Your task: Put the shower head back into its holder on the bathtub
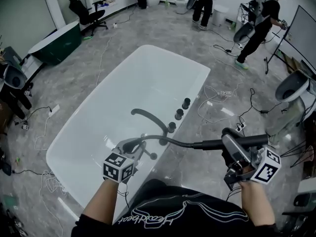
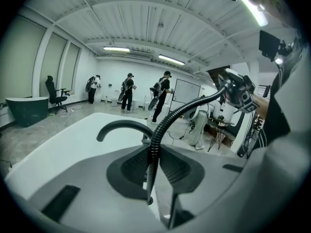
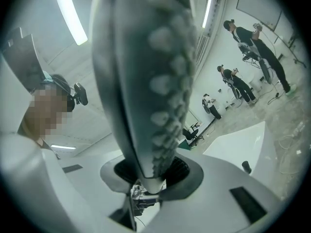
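In the head view a white bathtub lies ahead, with a black curved spout and three black knobs on its right rim. My right gripper, low at the right, is shut on the shower head. In the right gripper view that shower head fills the frame between the jaws of the right gripper. The black ribbed hose runs left from it to my left gripper, which is over the tub's near rim. The left gripper is shut on the hose.
A small black fitting sits on the rim by the left gripper. A dark green tub and an office chair stand at the far left. Several people are at the back, and cables trail over the floor right of the tub.
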`<state>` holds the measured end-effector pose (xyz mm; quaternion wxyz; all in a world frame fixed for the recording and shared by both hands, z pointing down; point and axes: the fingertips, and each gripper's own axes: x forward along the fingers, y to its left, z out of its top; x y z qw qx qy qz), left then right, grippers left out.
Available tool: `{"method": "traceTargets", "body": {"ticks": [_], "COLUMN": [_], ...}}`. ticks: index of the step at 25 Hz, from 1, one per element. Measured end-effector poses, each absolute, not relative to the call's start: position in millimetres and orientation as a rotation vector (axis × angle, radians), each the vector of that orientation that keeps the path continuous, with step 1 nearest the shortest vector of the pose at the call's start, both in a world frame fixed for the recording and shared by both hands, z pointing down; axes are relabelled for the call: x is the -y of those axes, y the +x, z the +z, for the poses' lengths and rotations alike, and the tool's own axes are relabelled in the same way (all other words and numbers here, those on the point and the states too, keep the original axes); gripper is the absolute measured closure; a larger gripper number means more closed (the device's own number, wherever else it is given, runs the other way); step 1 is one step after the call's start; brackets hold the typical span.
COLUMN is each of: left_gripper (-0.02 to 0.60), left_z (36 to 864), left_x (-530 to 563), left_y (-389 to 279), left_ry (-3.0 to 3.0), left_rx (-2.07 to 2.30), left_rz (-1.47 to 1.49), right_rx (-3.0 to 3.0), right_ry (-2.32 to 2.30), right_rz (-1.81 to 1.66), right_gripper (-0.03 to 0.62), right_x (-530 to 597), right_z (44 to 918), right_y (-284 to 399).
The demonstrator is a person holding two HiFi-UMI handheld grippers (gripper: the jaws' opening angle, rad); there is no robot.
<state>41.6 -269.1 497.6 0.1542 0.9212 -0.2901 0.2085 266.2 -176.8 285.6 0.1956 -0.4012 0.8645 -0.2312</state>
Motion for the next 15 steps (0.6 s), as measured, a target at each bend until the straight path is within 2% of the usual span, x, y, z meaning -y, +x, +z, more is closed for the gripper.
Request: {"method": "traceTargets", "body": {"ticks": [15], "left_gripper": [0.515], "left_z": [611], "left_x": [226], "left_y": [76], "left_ry": [2.480], "left_rx": [0.679], "left_rz": [0.791], "right_rx": [-2.505], "right_ry": [-1.090], "right_rz": [-0.760], "right_gripper": [0.487], "right_x": [173], "right_z": [317], "right_y": [235]}}
